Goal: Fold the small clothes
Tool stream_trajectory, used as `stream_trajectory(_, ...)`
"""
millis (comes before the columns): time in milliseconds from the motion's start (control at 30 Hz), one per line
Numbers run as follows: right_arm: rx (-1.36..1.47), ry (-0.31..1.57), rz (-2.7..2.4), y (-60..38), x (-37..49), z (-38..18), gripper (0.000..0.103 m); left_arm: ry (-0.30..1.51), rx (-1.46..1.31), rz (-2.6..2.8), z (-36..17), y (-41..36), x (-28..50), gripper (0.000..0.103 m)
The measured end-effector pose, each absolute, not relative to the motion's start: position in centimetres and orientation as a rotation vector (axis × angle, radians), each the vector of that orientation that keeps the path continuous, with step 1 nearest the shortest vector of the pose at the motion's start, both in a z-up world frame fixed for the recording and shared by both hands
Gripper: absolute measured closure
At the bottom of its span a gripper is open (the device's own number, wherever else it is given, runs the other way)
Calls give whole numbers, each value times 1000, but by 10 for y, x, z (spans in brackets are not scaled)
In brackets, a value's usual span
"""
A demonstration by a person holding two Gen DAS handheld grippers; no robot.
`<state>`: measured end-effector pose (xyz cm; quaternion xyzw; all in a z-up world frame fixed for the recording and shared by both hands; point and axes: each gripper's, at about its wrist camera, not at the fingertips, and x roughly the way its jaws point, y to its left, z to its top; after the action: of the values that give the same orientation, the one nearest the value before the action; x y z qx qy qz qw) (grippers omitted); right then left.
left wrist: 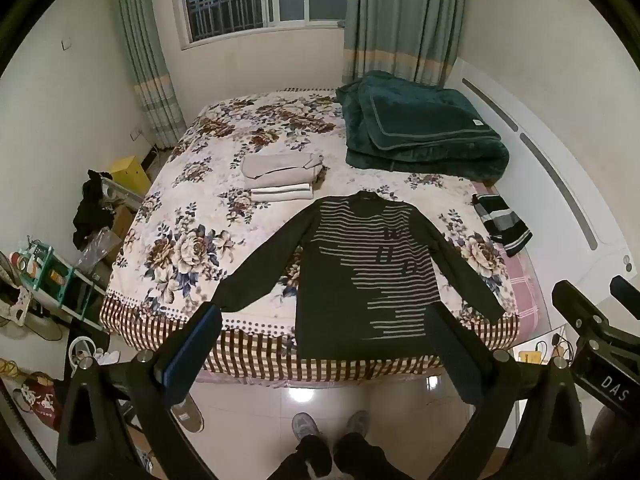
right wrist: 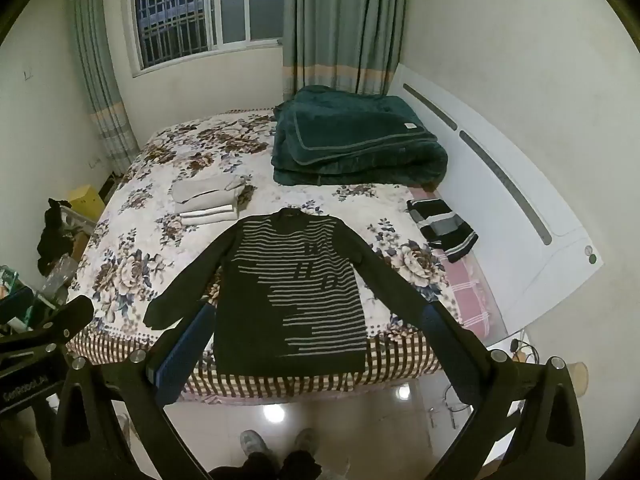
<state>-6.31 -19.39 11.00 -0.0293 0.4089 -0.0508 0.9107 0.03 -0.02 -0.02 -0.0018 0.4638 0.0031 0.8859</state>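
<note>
Standing on the floor at far left: a yellow box (left wrist: pixel 130 174) beside the bed, dark clothing (left wrist: pixel 90 212) draped over clutter next to it.

Hovering above the bed's near edge, at lower left: left tool (left wrist: pixel 324 354), fingers spread wide apart, gripping nothing. Showing at the left edge of the right wrist view too (right wrist: pixel 48 328), as a black arm.

Lying on the flower-patterned bedspread (left wrist: pixel 192 216), left of centre: a folded stack of beige and white garments (left wrist: pixel 280 176), just beyond the sweater's collar and apart from it. Same stack appearing in the right wrist view (right wrist: pixel 210 200).

Lying flat at the near centre of the bed: dark long-sleeved sweater with grey horizontal stripes (left wrist: pixel 360 272), front up, collar pointing toward the window, both sleeves angling outward, hem hanging slightly over the checked border of the bedspread. Unfolded. Confirming in the right wrist view (right wrist: pixel 296 292): sleeves spread left and right, body framed between the tool's fingers, untouched.

Hovering at lower centre of the right wrist view: right tool (right wrist: pixel 316 354), fingers released and wide apart, holding nothing. Appearing in the left wrist view at far right (left wrist: pixel 592 328).

Resting at the far right of the bed: a folded dark green plush blanket (left wrist: pixel 420 128), against the white headboard (left wrist: pixel 560 184). Lying nearer, by the right edge: a black, white and grey striped garment (left wrist: pixel 502 222), crumpled, well apart from the sweater's right sleeve.
</note>
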Motion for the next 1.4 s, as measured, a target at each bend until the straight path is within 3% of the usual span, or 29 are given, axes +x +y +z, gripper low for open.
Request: stream_trajectory(1400,-63,836,-98,-189,-60,130,0,919,-2,7,23,-15,15,0)
